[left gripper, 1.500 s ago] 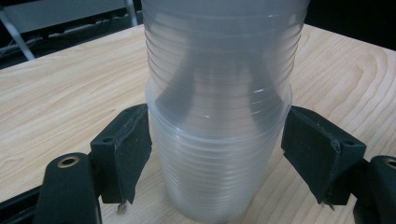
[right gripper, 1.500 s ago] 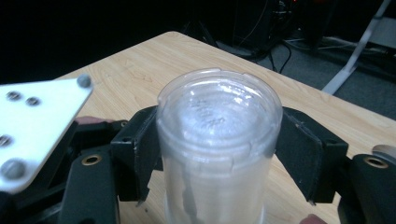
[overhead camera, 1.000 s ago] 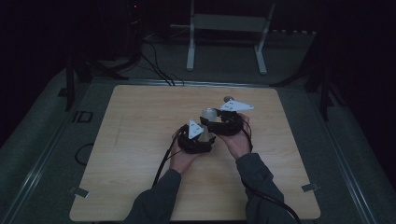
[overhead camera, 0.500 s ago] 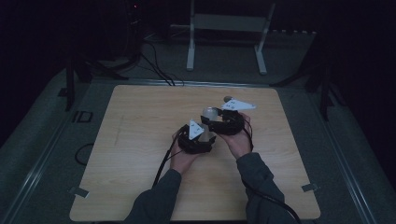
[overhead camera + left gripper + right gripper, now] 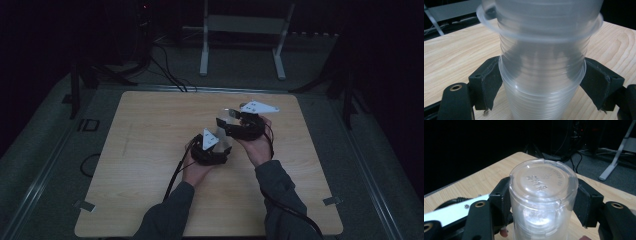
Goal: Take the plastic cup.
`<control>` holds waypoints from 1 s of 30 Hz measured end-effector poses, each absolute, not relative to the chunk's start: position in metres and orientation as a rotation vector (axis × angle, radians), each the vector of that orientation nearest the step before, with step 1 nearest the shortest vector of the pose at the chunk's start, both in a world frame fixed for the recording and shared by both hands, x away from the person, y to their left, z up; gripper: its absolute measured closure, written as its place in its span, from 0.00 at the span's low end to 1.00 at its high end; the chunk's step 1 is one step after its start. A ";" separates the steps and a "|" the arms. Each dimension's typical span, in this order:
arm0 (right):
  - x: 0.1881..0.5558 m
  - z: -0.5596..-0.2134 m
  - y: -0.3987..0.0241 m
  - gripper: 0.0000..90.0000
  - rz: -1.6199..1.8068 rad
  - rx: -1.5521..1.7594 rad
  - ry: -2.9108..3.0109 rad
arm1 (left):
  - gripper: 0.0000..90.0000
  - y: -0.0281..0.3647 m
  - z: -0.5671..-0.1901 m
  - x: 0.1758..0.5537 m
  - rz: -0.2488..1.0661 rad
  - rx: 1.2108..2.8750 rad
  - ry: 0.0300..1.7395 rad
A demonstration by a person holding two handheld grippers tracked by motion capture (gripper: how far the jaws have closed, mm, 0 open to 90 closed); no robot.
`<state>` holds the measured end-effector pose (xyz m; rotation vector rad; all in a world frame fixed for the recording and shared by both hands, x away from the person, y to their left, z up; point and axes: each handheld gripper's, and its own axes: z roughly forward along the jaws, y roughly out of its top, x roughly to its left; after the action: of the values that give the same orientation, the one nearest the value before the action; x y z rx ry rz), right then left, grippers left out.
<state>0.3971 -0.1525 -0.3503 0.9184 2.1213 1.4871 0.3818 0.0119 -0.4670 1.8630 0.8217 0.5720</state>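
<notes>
Clear ribbed plastic cups (image 5: 541, 75), nested stack, held above wooden table; one cup (image 5: 542, 202) base-up.

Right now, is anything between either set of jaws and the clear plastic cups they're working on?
Nothing visible. The left gripper has its jaws against the sides of the nested clear cups, and the right gripper clamps the upturned cup directly.

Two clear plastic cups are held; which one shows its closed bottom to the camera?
The cup in the right tongs: its flat embossed base faces the camera. The cup in the left tongs shows ribbed walls and rims instead.
</notes>
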 end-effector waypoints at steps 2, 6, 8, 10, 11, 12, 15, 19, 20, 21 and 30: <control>0.396 -0.347 -0.153 0.43 1.492 0.915 2.114 | 0.23 0.012 -0.467 0.382 0.568 1.871 0.823; 0.395 -0.341 -0.154 0.43 1.512 0.911 2.096 | 0.20 0.011 -0.467 0.382 0.562 1.867 0.831; 0.394 -0.338 -0.155 0.43 1.517 0.908 2.088 | 0.19 0.011 -0.466 0.381 0.557 1.865 0.829; 0.393 -0.334 -0.155 0.43 1.523 0.906 2.080 | 0.19 0.011 -0.465 0.380 0.559 1.863 0.827; 0.393 -0.333 -0.155 0.43 1.525 0.904 2.078 | 0.19 0.012 -0.465 0.380 0.559 1.862 0.829; 0.393 -0.331 -0.156 0.43 1.528 0.903 2.074 | 0.18 0.012 -0.464 0.380 0.558 1.860 0.829; 0.392 -0.326 -0.156 0.43 1.537 0.893 2.066 | 0.18 0.014 -0.464 0.379 0.549 1.858 0.828; 0.390 -0.320 -0.157 0.43 1.541 0.882 2.055 | 0.18 0.015 -0.464 0.379 0.542 1.861 0.829; 0.390 -0.319 -0.158 0.43 1.544 0.881 2.051 | 0.18 0.015 -0.464 0.379 0.541 1.862 0.831; 0.390 -0.318 -0.158 0.43 1.546 0.882 2.046 | 0.18 0.015 -0.464 0.379 0.538 1.861 0.832; 0.384 -0.306 -0.171 0.43 1.559 0.887 2.003 | 0.19 0.018 -0.461 0.376 0.534 1.843 0.828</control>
<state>0.3841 -0.1709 -0.3060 0.8874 2.0033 1.5592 0.3761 0.0177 -0.4615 1.8431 0.8278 0.5339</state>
